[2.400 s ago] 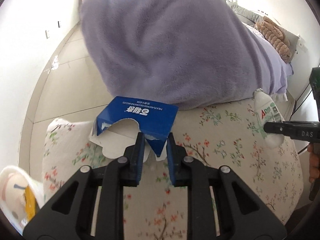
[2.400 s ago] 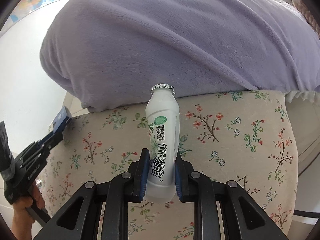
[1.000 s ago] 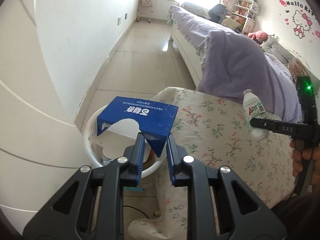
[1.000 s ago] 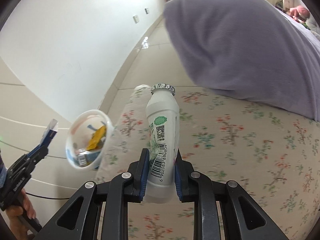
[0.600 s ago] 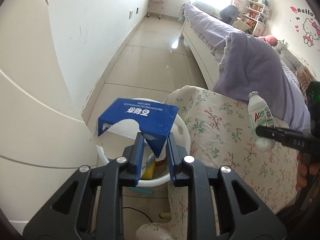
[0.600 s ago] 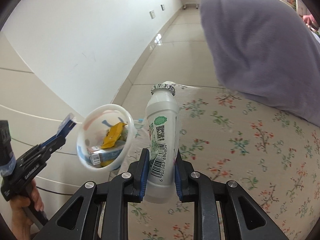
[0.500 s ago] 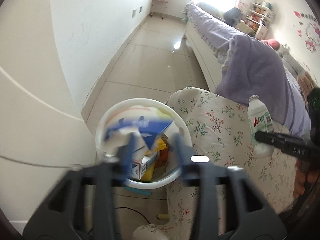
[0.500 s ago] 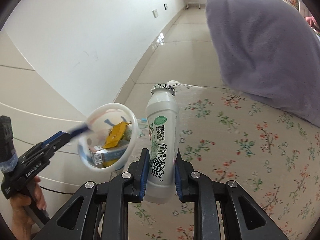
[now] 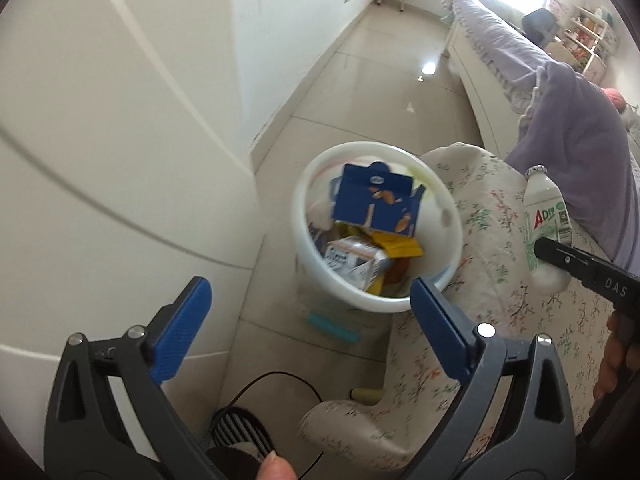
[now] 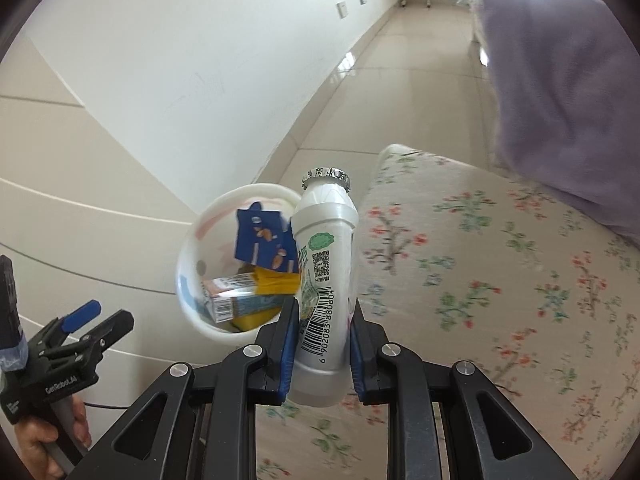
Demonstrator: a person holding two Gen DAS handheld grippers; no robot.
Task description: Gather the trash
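Closest in, the left gripper [image 9: 308, 312] hangs with its blue-padded jaws spread wide and nothing between them, poised over the floor just short of the white bin [image 9: 452, 280]. A striped slipper [image 9: 240, 436] and a thin black cable [image 9: 280, 380] lie on the tiles beneath it. The right gripper [image 10: 322, 344] is clamped on the lower body of a white bottle [image 10: 326, 272], which stands upright between the pads, barcode facing the camera and its crimped foil cap [image 10: 326, 174] on top. The bottle is held above the corner of the bed's floral sheet [image 10: 480, 280], beside the bin and not in it.

A little further off, the bin stands on the floor against the corner of the bed. Inside it the blue carton [image 9: 374, 200] sits tilted, blurred, above a small grey drink box [image 9: 354, 260] and a yellow wrapper [image 9: 396, 246].

Beyond that, a lilac blanket [image 10: 560, 80] is heaped on the bed, and pale glossy floor tiles [image 9: 380, 72] run along the white wall [image 10: 180, 60] toward a bright window at the far end.
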